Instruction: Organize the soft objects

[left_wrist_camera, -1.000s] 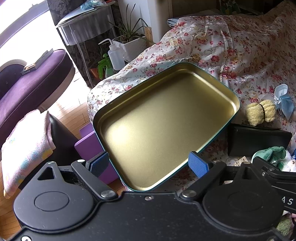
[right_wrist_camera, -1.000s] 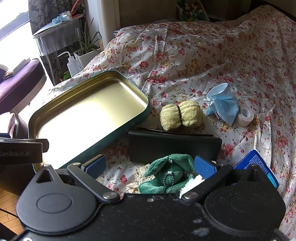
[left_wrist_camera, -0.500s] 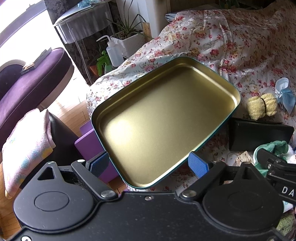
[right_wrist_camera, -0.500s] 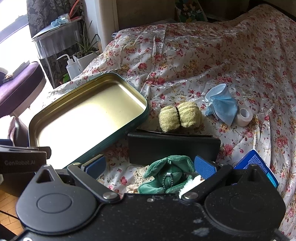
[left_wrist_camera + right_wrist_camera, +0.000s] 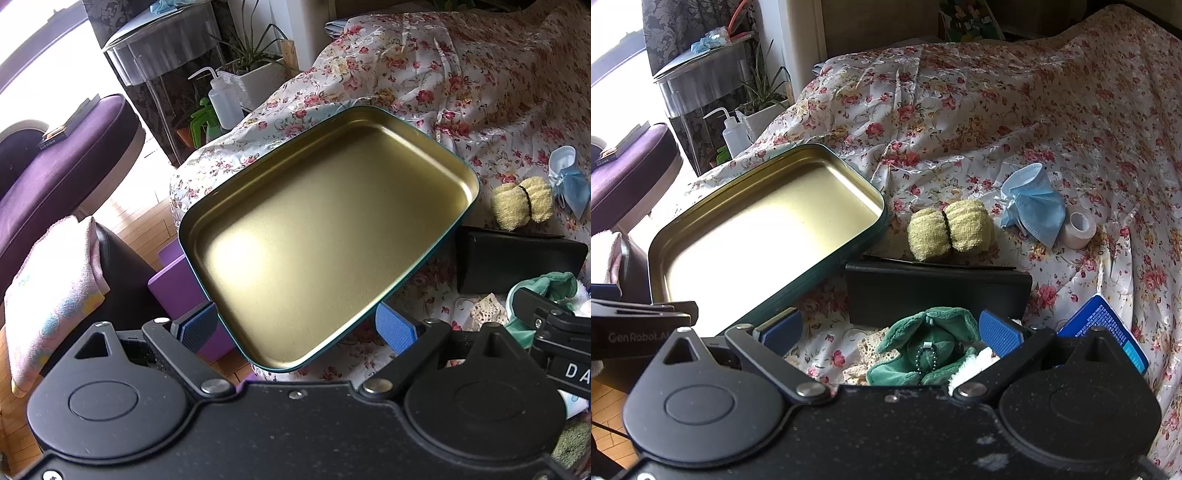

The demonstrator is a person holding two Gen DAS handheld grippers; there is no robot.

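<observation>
An empty gold tin tray with a teal rim [image 5: 461,166] [image 5: 879,218] lies on the floral bedspread. My left gripper [image 5: 295,326] is open, its blue pads either side of the tray's near corner. My right gripper [image 5: 890,330] is open just above a green plush toy [image 5: 923,347] [image 5: 546,286], which lies between its pads on a lace scrap [image 5: 871,347]. A yellow-green rolled towel tied with a black band [image 5: 947,229] [image 5: 524,203] lies beyond a black case [image 5: 938,291] [image 5: 517,262]. A blue face mask [image 5: 1034,210] [image 5: 569,184] lies further right.
A white tape roll [image 5: 1078,229] sits beside the mask and a blue packet [image 5: 1108,328] lies at the right. Off the bed's left edge are a purple box [image 5: 177,280], a folded pink towel [image 5: 51,295], a purple bench [image 5: 62,166], a squeeze bottle [image 5: 225,99] and a plant.
My left gripper has drawn back and shifted slightly, so the tray sits a little further off in its view. My right gripper has barely moved and stays open over the plush toy.
</observation>
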